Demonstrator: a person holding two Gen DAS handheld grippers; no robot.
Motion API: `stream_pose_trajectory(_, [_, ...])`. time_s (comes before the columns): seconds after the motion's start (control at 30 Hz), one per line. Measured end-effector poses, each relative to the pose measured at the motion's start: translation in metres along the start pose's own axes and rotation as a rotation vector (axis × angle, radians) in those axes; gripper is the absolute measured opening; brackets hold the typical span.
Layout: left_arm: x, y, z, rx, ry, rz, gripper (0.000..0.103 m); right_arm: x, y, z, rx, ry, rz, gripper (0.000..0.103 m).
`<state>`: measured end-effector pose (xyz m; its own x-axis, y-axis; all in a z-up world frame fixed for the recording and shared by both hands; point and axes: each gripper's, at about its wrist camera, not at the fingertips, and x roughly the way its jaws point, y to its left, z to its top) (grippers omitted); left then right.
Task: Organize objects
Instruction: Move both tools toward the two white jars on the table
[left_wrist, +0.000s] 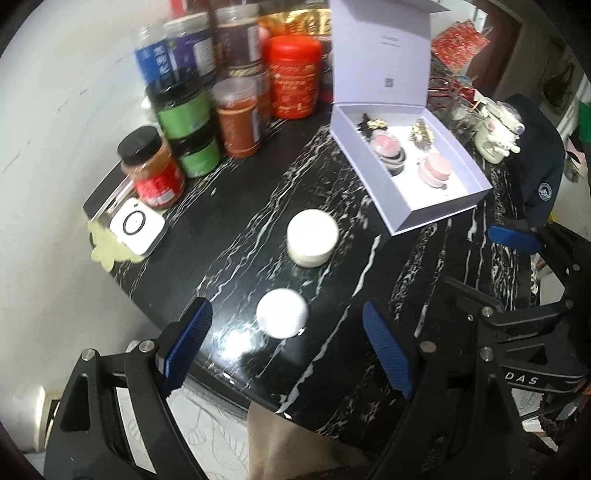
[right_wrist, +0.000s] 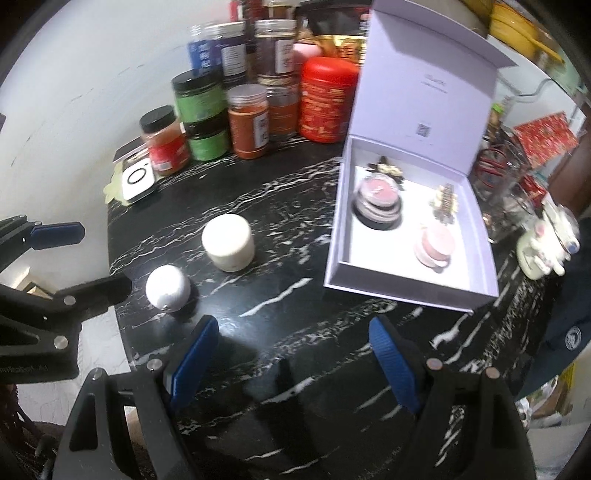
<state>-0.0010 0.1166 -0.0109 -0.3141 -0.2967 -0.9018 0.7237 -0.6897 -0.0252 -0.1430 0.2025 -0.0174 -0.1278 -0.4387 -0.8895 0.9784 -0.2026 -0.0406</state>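
Observation:
A white ball (left_wrist: 282, 313) (right_wrist: 168, 287) and a cream round jar (left_wrist: 312, 238) (right_wrist: 228, 242) sit on the black marble table (left_wrist: 258, 184) (right_wrist: 280, 206). An open lavender box (left_wrist: 408, 158) (right_wrist: 413, 221) holds pink compacts (left_wrist: 436, 170) (right_wrist: 434, 245) and hair clips. My left gripper (left_wrist: 291, 350) is open, its fingers either side of the ball and short of it. My right gripper (right_wrist: 295, 358) is open and empty over the table's front edge. The left gripper also shows at the left of the right wrist view (right_wrist: 55, 236).
Several jars and a red tin (left_wrist: 293, 75) (right_wrist: 327, 99) crowd the table's back left. A white square device (left_wrist: 136, 225) (right_wrist: 138, 179) lies at the left edge. A ceramic figurine mug (left_wrist: 496, 134) (right_wrist: 546, 243) and a dark cap (left_wrist: 539, 166) sit right of the box.

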Motion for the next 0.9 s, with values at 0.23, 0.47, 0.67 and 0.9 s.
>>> stream_pose_trajectory(0.23, [0.015, 0.02, -0.02, -0.062, 0.046, 0.003, 0.083, 0.021, 0.022, 0.003, -0.057, 0.026, 0.042, 0.085])
stream_pose_trajectory(0.47, [0.034, 0.038, -0.04, -0.126, 0.092, -0.011, 0.083, 0.041, 0.036, 0.009, -0.103, 0.033, 0.068, 0.085])
stream_pose_trajectory(0.67, [0.048, 0.049, -0.05, -0.167, 0.113, -0.018, 0.083, 0.055, 0.041, 0.018, -0.12, 0.029, 0.1, 0.084])
stream_pose_trajectory(0.9, [0.066, 0.056, -0.05, -0.177, 0.124, -0.061, 0.083, 0.071, 0.041, 0.033, -0.093, 0.028, 0.163, 0.08])
